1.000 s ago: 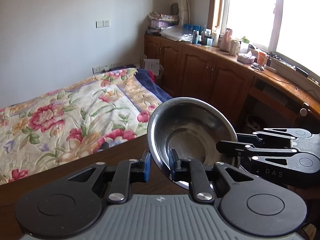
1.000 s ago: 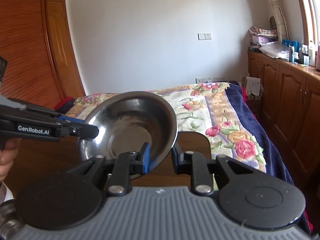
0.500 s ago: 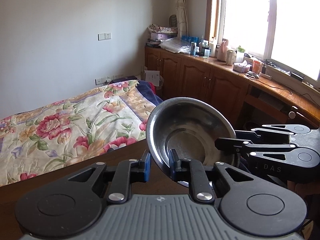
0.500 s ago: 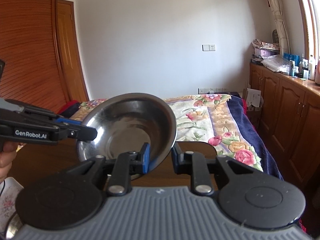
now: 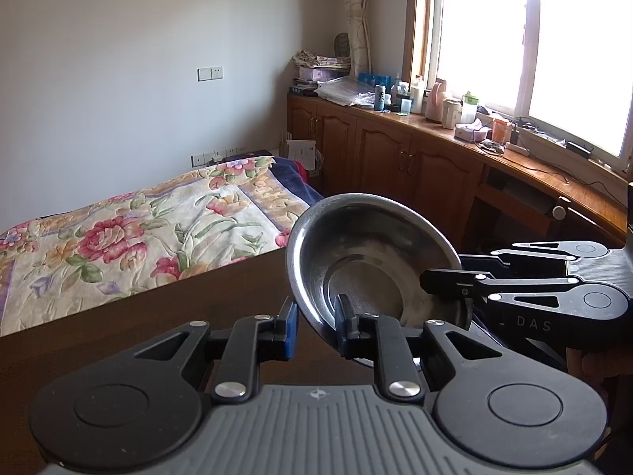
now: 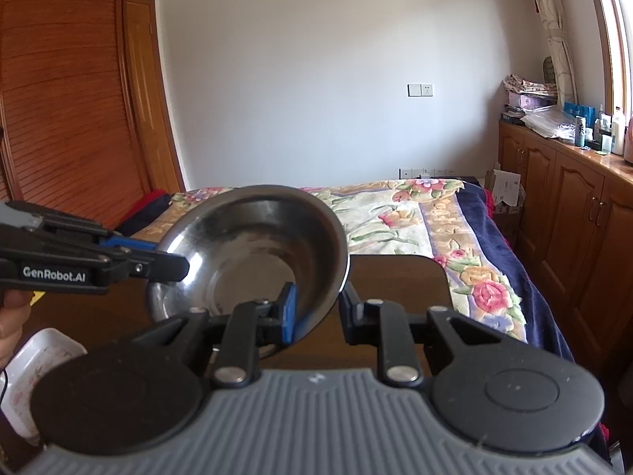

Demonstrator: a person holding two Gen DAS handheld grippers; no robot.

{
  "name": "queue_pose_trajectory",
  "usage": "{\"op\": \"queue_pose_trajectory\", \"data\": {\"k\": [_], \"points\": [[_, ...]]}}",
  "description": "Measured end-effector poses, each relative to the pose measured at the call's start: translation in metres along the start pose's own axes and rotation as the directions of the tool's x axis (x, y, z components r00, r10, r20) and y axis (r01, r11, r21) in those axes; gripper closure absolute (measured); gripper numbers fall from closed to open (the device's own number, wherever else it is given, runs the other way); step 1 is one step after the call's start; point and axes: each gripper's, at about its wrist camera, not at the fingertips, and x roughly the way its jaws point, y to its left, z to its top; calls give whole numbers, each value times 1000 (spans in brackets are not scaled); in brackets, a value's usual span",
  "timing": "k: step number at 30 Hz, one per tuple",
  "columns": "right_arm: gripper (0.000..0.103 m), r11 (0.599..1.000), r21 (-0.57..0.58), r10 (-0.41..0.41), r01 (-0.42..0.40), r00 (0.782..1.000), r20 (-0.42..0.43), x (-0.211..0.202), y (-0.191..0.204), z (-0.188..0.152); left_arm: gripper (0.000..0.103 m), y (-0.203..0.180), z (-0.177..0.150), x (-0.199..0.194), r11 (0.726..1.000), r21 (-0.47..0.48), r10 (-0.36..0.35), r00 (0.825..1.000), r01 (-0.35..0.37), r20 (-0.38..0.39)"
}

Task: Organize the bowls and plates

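— Two grippers on one bowl (image 5: 372,261)?
— Yes. The left gripper (image 5: 315,326) and the right gripper (image 6: 316,308) each pinch opposite rims, so it hangs tilted above the table's (image 5: 158,316) far edge, steadied, I'd guess, for stacking.

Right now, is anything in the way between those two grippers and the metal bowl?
No. Both already have the steel bowl by its rim: the left gripper straddles the near edge, and the right gripper straddles the opposite side. The bowl is held tilted above the dark wooden table, with nothing visible between gripper and bowl.
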Motion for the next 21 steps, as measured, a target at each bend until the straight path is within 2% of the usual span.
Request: {"op": "queue_pose_trajectory", "data": {"k": [10,21], "points": [[78,1000,-20,17,-17,1000,13,-21,19,-6,82,-4,-23,-37,1000,-19,1,999,-1,37],[78,998,-47,42,-42,999,-13,-37,39,-25,82,-18,-56,-71,1000,-17,24,998,-23,55]]}}
